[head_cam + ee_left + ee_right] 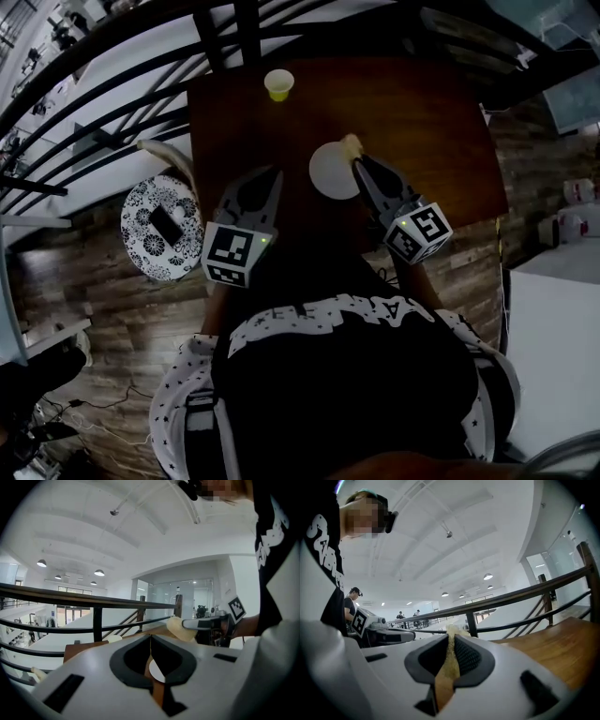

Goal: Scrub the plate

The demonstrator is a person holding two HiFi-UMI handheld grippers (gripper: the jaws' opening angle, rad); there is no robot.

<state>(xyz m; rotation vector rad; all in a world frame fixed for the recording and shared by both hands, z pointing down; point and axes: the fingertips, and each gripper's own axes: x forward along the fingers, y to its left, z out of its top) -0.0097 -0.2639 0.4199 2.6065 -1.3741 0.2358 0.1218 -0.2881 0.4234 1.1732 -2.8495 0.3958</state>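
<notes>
A small white plate (332, 171) lies on the brown wooden table (422, 122). My right gripper (359, 165) is shut on a pale yellow sponge (352, 145) that sits at the plate's far right edge. In the right gripper view the sponge (451, 656) fills the gap between the jaws of that gripper (452, 641). My left gripper (274, 176) hovers left of the plate, jaws closed together with nothing between them. In the left gripper view, the left gripper (150, 641) frames a sliver of the plate (156, 673), and the sponge (179, 628) shows to the right.
A yellow cup (278, 84) stands at the table's far edge. A chair back (230, 33) and black railings (112, 103) lie beyond. A round patterned stool (155, 246) with a dark phone (167, 223) stands left of the table.
</notes>
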